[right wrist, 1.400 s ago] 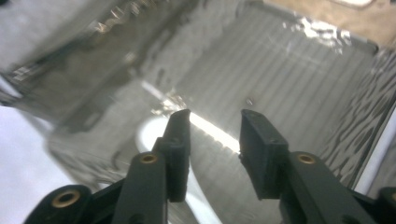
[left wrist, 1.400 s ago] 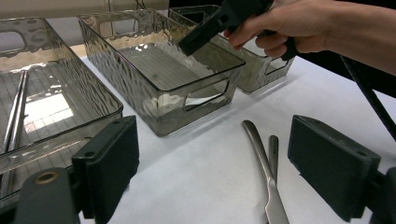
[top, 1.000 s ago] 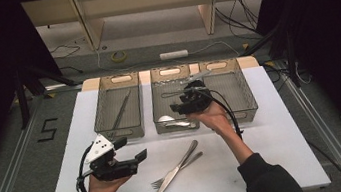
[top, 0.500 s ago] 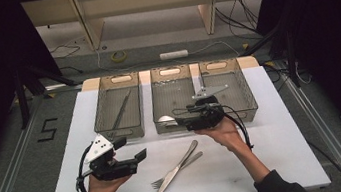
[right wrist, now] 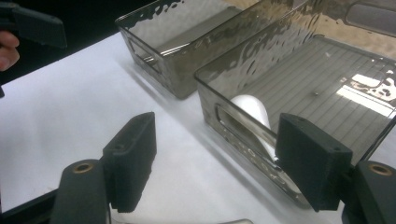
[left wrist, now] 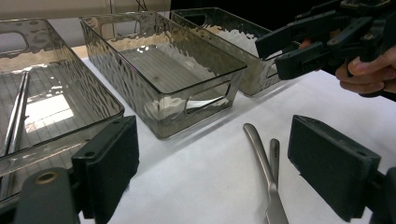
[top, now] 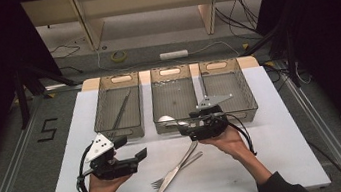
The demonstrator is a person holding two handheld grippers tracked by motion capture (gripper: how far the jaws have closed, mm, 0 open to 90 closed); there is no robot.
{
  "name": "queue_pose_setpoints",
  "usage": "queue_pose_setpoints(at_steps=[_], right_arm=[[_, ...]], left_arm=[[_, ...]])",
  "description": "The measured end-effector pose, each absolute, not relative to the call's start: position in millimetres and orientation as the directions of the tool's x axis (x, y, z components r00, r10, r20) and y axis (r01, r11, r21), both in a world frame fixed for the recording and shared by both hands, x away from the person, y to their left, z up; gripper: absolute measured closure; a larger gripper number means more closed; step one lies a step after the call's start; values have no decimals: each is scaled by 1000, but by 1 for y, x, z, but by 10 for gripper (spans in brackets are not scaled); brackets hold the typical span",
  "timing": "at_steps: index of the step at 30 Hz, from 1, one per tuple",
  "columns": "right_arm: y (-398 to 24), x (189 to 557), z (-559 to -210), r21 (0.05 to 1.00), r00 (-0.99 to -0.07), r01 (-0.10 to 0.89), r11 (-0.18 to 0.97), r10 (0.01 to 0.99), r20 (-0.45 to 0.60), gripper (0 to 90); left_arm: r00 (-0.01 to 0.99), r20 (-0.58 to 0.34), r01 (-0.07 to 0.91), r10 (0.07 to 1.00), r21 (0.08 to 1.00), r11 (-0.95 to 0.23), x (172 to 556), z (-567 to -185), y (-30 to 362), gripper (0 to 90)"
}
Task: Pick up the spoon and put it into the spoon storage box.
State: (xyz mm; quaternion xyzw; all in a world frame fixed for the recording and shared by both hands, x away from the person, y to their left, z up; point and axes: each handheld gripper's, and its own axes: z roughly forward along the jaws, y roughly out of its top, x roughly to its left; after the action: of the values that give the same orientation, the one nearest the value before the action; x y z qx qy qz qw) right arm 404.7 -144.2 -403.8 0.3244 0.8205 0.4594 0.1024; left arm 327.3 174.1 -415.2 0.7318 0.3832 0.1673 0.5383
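A white table [top: 288, 160] seen from above carries three clear, smoke-tinted plastic bins in a row at its far side; a person's forearms enter from the near edge, each hand holding a black two-jaw gripper.

The right gripper [top: 183, 128] hovers at the near wall of the middle bin [top: 173, 83], pointing toward the person's left; its jaws have just been opening and stand wide apart with nothing between them. In the right gripper view, the white spoon [right wrist: 254, 116] lies inside the middle bin, against the near wall by the handle cut-out, just beyond the open jaws — released, not gripped; from above the spoon's bowl [top: 165, 119] shows pale in the bin's near left corner.

The left gripper [top: 139, 157] sits low over the table's near left part, jaws also spread and empty, aimed toward the centre; the left gripper view looks across the cloth at the bins and at the other gripper [left wrist: 299, 46] farther off.

Between the two hands a metal knife [top: 187, 156] and fork [top: 170, 177] lie on the table, crossing each other at the handles — touching, neither held.

The left bin [top: 118, 108] holds a long slim metal utensil [top: 121, 112] lying lengthwise; what it is I cannot tell; the right bin [top: 229, 82] stands just beside the middle one.
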Motion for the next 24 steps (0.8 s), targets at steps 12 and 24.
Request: queue_pose_setpoints(at_steps=[12, 24], right_arm=[[-141, 399, -414, 801, -780, 448, 397, 611, 133, 280], [-138, 399, -430, 754, -779, 481, 447, 613, 133, 280]], left_arm=[[645, -174, 382, 744, 917, -117, 328, -415, 174, 162], [653, -169, 381, 739, 916, -127, 328, -415, 174, 162]])
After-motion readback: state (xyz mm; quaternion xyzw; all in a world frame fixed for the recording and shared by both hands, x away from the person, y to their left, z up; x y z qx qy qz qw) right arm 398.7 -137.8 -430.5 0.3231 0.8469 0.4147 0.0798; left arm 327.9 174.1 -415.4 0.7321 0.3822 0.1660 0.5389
